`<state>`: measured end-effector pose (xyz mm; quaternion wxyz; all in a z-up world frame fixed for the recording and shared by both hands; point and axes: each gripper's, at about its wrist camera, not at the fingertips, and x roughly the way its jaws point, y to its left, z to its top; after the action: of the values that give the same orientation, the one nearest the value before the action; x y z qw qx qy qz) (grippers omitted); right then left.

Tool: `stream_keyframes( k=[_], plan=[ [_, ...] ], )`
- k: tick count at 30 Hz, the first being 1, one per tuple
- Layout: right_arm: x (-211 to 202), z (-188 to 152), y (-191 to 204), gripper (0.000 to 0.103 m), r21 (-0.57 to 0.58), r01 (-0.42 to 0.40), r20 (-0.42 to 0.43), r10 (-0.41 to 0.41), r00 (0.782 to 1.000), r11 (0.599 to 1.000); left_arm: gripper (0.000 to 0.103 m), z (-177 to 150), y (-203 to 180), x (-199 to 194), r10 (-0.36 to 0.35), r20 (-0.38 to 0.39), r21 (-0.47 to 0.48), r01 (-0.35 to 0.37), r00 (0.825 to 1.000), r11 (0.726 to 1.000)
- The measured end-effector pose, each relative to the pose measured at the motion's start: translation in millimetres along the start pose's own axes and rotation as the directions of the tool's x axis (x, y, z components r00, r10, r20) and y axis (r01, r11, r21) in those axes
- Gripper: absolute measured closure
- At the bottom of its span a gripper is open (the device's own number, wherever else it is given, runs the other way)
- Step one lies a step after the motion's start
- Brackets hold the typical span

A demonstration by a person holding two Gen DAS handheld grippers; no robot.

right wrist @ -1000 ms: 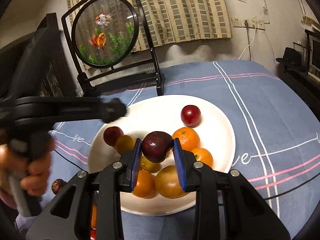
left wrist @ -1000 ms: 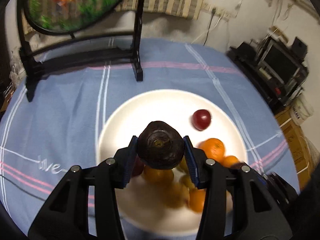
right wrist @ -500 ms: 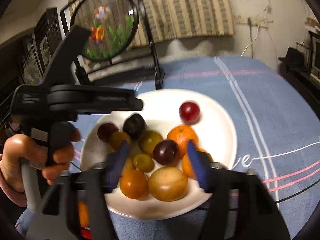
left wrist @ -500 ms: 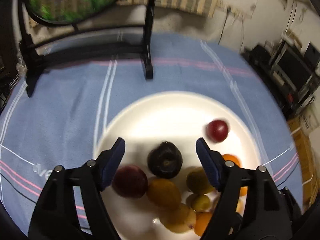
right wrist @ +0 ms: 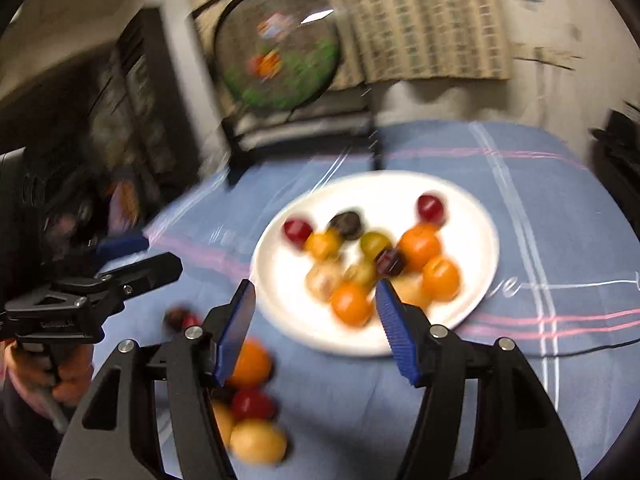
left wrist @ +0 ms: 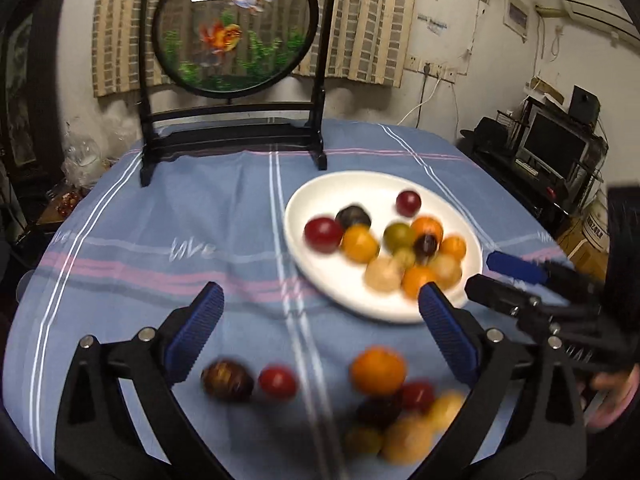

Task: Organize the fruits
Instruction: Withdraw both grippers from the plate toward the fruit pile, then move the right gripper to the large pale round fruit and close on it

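Note:
A white plate (left wrist: 320,280) (right wrist: 476,216) holds several fruits: oranges, red and dark plums, yellow-green ones. More loose fruits lie on the blue cloth in front of it: an orange (left wrist: 378,370) (right wrist: 250,364), a red plum (left wrist: 277,382) (right wrist: 252,404), a dark plum (left wrist: 227,380), yellow fruits (left wrist: 408,438) (right wrist: 258,440). My left gripper (left wrist: 324,332) is open and empty above the loose fruits. My right gripper (right wrist: 316,322) is open and empty at the plate's near edge; it also shows in the left wrist view (left wrist: 516,276).
A round goldfish screen on a black stand (left wrist: 236,28) (right wrist: 276,68) stands at the back of the table. The blue striped tablecloth (left wrist: 160,220) covers the table. Shelves with a monitor (left wrist: 556,148) stand to the right.
Both grippers opened and let their dark plums go onto the plate, then pulled back toward the near side of the table. The loose fruits have come into view.

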<state>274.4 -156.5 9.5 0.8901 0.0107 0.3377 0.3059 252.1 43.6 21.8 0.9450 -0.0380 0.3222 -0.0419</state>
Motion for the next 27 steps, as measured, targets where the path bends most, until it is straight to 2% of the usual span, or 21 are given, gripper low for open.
stream_keyframes(
  k=[3,5,10,16,19,27],
  plan=[
    [-3.0,-17.1,16.5,0.040,-0.128,-0.038,-0.070,0.030,0.997,0.991,0.003,-35.3,13.3,-0.3,-0.006,0.006,-0.042,0.006,1.000,0.999],
    [-7.0,-30.0,23.5,0.040,-0.192,-0.054,-0.105,0.034,0.994,0.980,0.003,-40.8,16.9,5.3,0.041,-0.038,-0.042,-0.043,0.998,0.998],
    [-8.5,-45.9,27.6,0.040,-0.219,-0.126,-0.187,0.085,0.979,0.968,0.003,-40.8,25.5,9.2,-0.041,-0.075,-0.133,0.031,0.996,0.991],
    [-1.0,-63.1,45.8,0.042,-0.312,-0.139,-0.248,0.061,0.967,0.940,0.003,-43.2,29.9,0.8,-0.016,-0.046,-0.154,0.008,0.999,0.988],
    [3.0,-65.4,45.8,0.047,-0.319,-0.140,-0.266,0.053,0.962,0.937,0.003,-43.5,27.8,-2.2,-0.020,-0.039,-0.146,0.014,0.999,0.989],
    [9.2,-68.0,44.0,0.049,-0.314,-0.129,-0.287,0.036,0.957,0.940,0.003,-43.8,20.7,-4.9,-0.009,-0.027,-0.109,0.006,1.000,0.994]
  ],
)
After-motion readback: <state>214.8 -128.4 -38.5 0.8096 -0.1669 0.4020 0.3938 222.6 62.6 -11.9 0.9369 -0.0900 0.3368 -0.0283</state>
